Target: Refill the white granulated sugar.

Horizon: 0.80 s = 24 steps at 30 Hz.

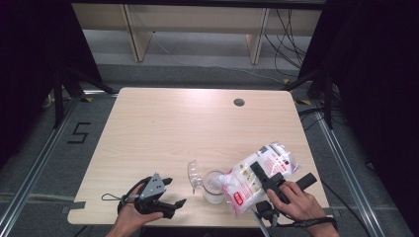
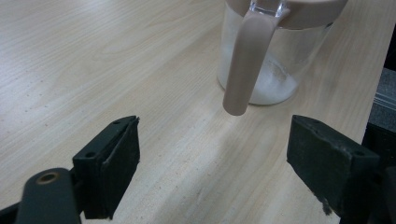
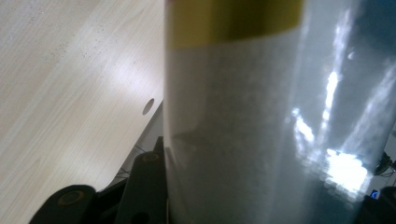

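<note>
High view: right gripper [image 1: 269, 181] is clamping the bag [image 1: 260, 177], tilting its mouth over the jar [image 1: 214, 186] at the table's [image 1: 197, 123] near edge. Left gripper [image 1: 173, 193] is waiting wide open, holding nothing. Tilting gradually should be limiting spills.

Floor mark: a black "5" [image 1: 79, 133] taped on the grey floor, left of the desk [image 1: 197, 123].
Bag print: red and black labels on the clear bag [image 1: 259, 173], near right; too small to read.
</note>
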Tool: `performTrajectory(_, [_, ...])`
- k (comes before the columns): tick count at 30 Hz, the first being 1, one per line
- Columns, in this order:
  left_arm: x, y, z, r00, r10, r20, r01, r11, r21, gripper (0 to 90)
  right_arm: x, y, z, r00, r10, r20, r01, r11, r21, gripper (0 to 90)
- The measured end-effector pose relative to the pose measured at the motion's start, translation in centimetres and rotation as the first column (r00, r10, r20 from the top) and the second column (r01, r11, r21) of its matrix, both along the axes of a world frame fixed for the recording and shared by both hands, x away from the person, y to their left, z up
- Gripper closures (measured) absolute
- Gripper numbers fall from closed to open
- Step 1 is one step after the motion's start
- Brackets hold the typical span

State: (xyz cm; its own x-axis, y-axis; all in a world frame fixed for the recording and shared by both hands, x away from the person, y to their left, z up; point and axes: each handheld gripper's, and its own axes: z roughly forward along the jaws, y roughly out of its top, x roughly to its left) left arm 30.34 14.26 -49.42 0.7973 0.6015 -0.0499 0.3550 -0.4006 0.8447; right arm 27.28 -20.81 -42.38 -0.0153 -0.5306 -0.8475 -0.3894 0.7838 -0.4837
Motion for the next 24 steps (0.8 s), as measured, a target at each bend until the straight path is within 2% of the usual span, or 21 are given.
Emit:
performTrajectory(4, [0.04,0.05,0.0,1.0,-0.001,0.003,0.001,1.0,0.007,17.1,-0.02,0.01,0.03,1.0,0.0,0.0,0.0,1.0,-0.001,64.6])
performTrajectory(9, [0.05,0.06,0.01,1.0,-0.002,0.004,0.002,1.0,0.008,17.1,-0.03,-0.05,-0.15,0.9999,-0.008,-0.015,0.008,1.0,0.025,64.8])
performTrajectory(10, [0.05,0.05,0.01,1.0,-0.001,0.002,0.001,1.0,0.007,17.1,0.0,-0.04,-0.12,1.0,0.006,-0.008,-0.006,1.0,0.019,64.8])
performTrajectory(24, [0.06,0.08,0.02,1.0,-0.001,0.004,0.001,1.0,0.007,17.1,-0.16,0.04,-0.02,0.9999,0.007,-0.011,-0.007,1.0,0.018,65.2])
